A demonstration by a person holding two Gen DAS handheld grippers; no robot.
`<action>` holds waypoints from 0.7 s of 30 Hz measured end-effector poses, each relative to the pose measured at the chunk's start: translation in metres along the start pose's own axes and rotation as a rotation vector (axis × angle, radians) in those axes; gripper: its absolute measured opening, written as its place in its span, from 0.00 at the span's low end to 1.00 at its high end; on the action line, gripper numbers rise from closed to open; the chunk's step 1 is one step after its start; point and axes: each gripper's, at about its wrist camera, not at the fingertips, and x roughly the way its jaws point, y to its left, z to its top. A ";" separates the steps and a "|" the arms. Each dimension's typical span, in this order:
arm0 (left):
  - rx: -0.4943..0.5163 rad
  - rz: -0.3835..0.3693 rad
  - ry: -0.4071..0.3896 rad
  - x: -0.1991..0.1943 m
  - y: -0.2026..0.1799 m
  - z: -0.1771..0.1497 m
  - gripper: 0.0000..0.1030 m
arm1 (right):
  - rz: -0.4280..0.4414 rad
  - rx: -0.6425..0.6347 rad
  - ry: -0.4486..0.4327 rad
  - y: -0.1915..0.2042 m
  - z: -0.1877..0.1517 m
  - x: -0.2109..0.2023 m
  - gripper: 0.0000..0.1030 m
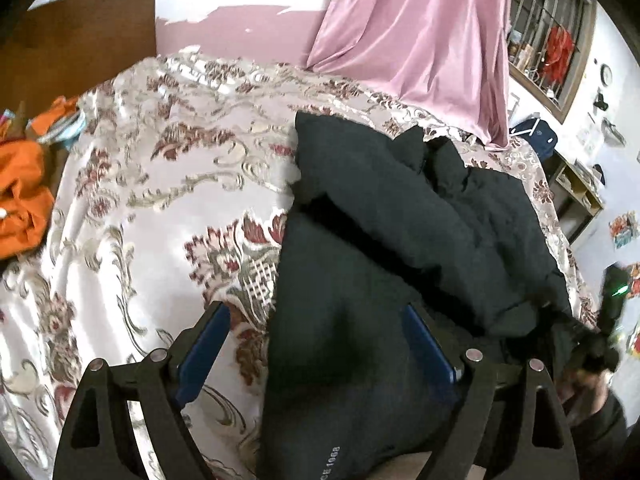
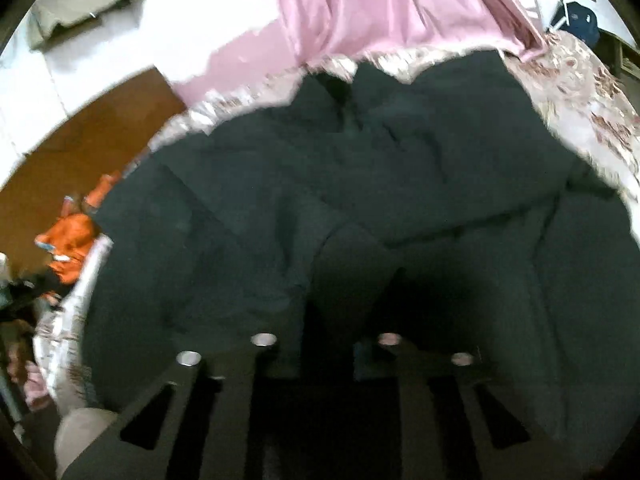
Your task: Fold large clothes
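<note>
A large dark garment (image 1: 400, 220) lies bunched on the right half of a floral bedspread (image 1: 160, 200). My left gripper (image 1: 316, 312) hangs open over the garment's near left edge. Its blue pads (image 1: 200, 352) stand wide apart, one over the bedspread and one over the cloth, pressing on nothing. In the right wrist view the dark garment (image 2: 360, 160) fills most of the frame. My right gripper (image 2: 344, 288) is shut on a raised fold of it, and its dark fingers are hard to tell from the cloth. The bedspread (image 2: 592, 92) shows only round the garment's edges.
A pink curtain (image 1: 420, 40) hangs behind the bed's far side. Orange cloth (image 1: 20, 200) lies off the bed's left side, below a brown wooden board (image 1: 80, 40). A shelf unit (image 1: 576, 188) stands by the white wall at the right.
</note>
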 end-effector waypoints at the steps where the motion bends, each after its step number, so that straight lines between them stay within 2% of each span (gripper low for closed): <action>1: 0.008 0.001 -0.011 -0.001 -0.001 0.003 0.84 | 0.005 -0.015 -0.055 0.003 0.008 -0.019 0.12; 4: 0.012 -0.013 -0.028 -0.002 -0.004 0.015 0.84 | -0.032 -0.084 -0.194 0.009 0.035 -0.065 0.12; 8: -0.007 -0.022 -0.044 0.010 -0.012 0.037 0.84 | -0.163 -0.168 -0.309 0.002 0.076 -0.100 0.12; 10: -0.015 -0.023 -0.053 0.021 -0.018 0.049 0.84 | -0.222 -0.171 -0.319 -0.010 0.086 -0.103 0.12; 12: -0.009 -0.014 -0.060 0.037 -0.026 0.062 0.84 | -0.231 -0.151 -0.290 -0.025 0.092 -0.095 0.16; 15: 0.011 -0.009 -0.062 0.059 -0.035 0.077 0.84 | -0.268 -0.139 -0.211 -0.043 0.086 -0.072 0.38; 16: 0.023 -0.012 -0.065 0.069 -0.039 0.085 0.84 | -0.279 -0.140 -0.203 -0.041 0.088 -0.067 0.49; 17: 0.037 -0.017 -0.070 0.076 -0.045 0.090 0.84 | -0.291 -0.144 -0.207 -0.042 0.090 -0.064 0.53; 19: 0.074 -0.040 -0.085 0.092 -0.058 0.103 0.84 | -0.313 -0.150 -0.272 -0.042 0.098 -0.065 0.59; 21: 0.091 -0.079 -0.083 0.108 -0.072 0.111 0.84 | -0.268 -0.143 -0.296 -0.040 0.114 -0.059 0.62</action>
